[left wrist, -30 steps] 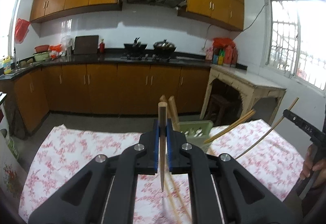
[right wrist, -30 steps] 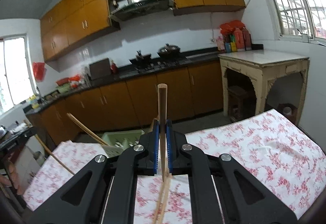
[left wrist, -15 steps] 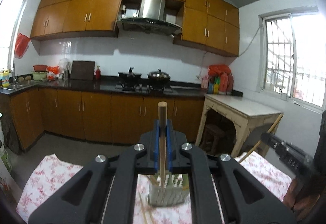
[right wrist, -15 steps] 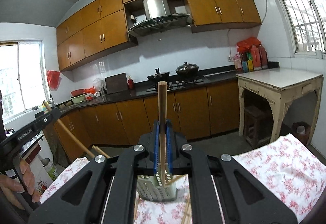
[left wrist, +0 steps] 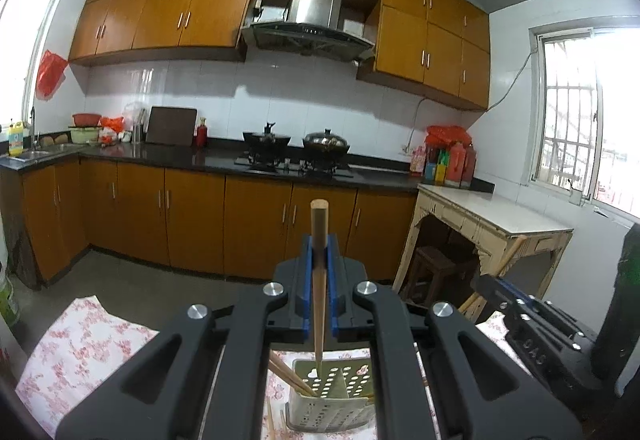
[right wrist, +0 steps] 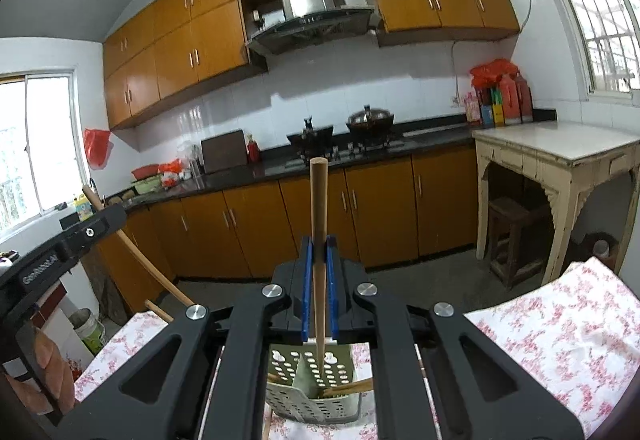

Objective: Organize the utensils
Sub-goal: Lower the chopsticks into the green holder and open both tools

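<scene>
My left gripper point(left wrist: 319, 282) is shut on a wooden chopstick point(left wrist: 319, 280) held upright, its tip pointing down into a pale green perforated utensil holder point(left wrist: 332, 404) that holds other chopsticks point(left wrist: 286, 372). My right gripper point(right wrist: 319, 280) is shut on another wooden chopstick point(right wrist: 319, 260), also upright with its tip over the same holder point(right wrist: 312, 388), which stands on the floral tablecloth point(right wrist: 540, 340). Each gripper shows in the other's view: the right one point(left wrist: 532, 324) at the right of the left wrist view, the left one point(right wrist: 60, 252) at the left of the right wrist view.
Loose chopsticks point(left wrist: 270, 422) lie on the tablecloth point(left wrist: 84, 340) beside the holder. Beyond the table are brown kitchen cabinets point(left wrist: 192, 220), a stove with pots point(left wrist: 296, 144), a white side table point(right wrist: 560, 156) at the right and a small stool point(right wrist: 512, 240) under it.
Both grippers have tilted up and come in over the holder, each still gripping its chopstick. The holder now sits right below both chopstick tips.
</scene>
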Demonstrator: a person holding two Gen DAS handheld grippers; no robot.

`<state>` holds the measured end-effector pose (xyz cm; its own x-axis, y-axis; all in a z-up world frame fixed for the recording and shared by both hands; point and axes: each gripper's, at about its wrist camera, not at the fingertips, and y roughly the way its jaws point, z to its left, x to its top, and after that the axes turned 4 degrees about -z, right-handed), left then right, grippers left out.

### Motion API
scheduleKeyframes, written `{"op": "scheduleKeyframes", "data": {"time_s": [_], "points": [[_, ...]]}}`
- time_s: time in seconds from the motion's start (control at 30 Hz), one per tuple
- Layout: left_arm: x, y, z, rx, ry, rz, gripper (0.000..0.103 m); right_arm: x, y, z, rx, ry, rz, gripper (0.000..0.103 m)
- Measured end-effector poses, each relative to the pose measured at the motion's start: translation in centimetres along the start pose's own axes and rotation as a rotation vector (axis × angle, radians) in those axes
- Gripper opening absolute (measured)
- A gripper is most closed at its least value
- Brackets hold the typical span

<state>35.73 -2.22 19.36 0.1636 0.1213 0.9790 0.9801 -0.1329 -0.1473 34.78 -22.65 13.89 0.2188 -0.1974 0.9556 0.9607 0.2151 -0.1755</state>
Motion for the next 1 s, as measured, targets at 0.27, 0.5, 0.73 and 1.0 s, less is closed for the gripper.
{"op": "scheduleKeyframes", "data": {"time_s": [0.27, 0.5, 0.73, 1.0], "points": [[-1.3, 1.1, 1.0, -0.007, -0.008, 0.035, 0.008, -1.5, 1.6, -0.2, 0.007, 0.032, 0.056, 0.007], [-2.3, 1.7, 1.3, -0.005, -0.008, 0.078, 0.008, -2.5, 2.9, 0.2, 0.014, 0.024, 0.123, 0.008], [-1.9, 0.5, 2.1, 0.014, -0.006, 0.075, 0.017, -1.9, 1.3, 0.6, -0.017, 0.004, 0.088, 0.026], [-0.9, -3.6, 2.4, 0.045, 0.018, 0.041, 0.030, -0.4, -1.8, 0.8, -0.033, -0.019, 0.039, 0.027]]}}
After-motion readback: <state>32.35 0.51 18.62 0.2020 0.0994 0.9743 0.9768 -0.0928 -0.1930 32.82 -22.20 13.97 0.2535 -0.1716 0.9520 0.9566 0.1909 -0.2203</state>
